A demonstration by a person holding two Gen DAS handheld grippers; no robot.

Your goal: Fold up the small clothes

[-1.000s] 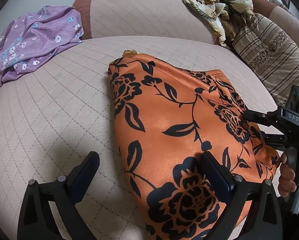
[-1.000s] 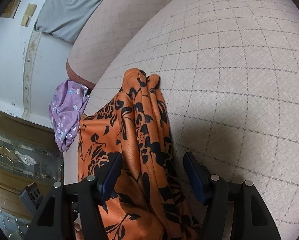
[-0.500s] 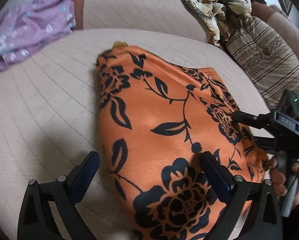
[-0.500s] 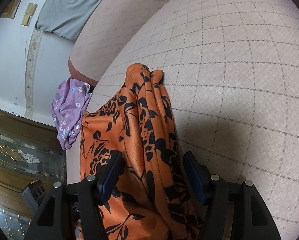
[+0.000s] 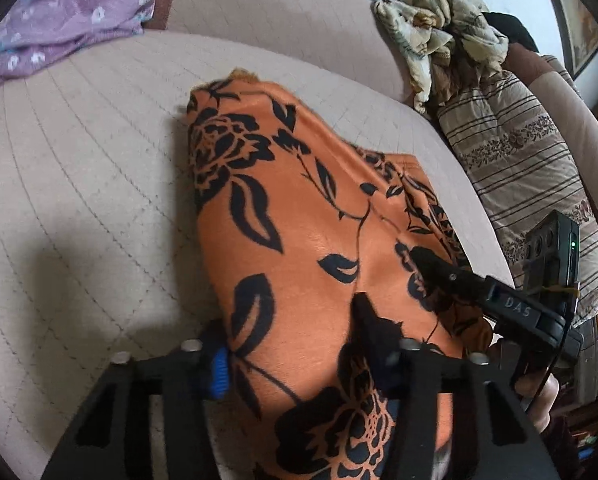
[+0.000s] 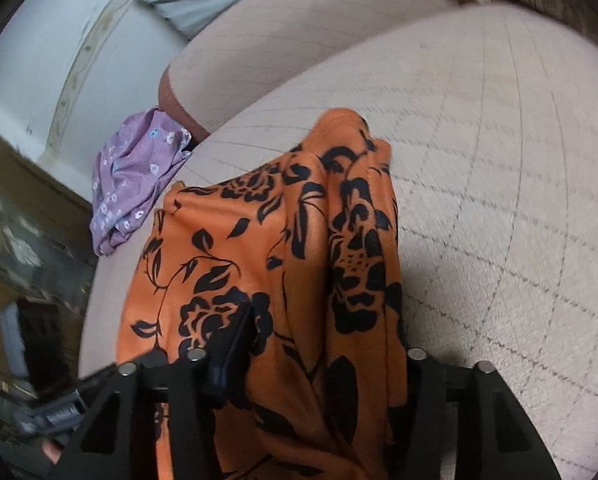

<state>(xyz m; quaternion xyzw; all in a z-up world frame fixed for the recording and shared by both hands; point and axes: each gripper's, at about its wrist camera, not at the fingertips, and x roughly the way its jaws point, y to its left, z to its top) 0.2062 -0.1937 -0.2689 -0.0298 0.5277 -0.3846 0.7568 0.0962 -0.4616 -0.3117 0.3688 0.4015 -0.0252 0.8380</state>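
I have both grippers, left (image 5: 295, 356) and right (image 6: 319, 364), pinching the orange floral garment's (image 5: 299, 240) near edge, ready to fold it

Black left gripper (image 5: 295, 356), blue ribbed pad, silver screws

Dim, motion-blurred fisheye views (edges vignetted black).

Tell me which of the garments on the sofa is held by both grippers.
The orange garment with black flowers: the left gripper and right gripper are both closed on it. The purple floral one and the cream patterned heap lie untouched.
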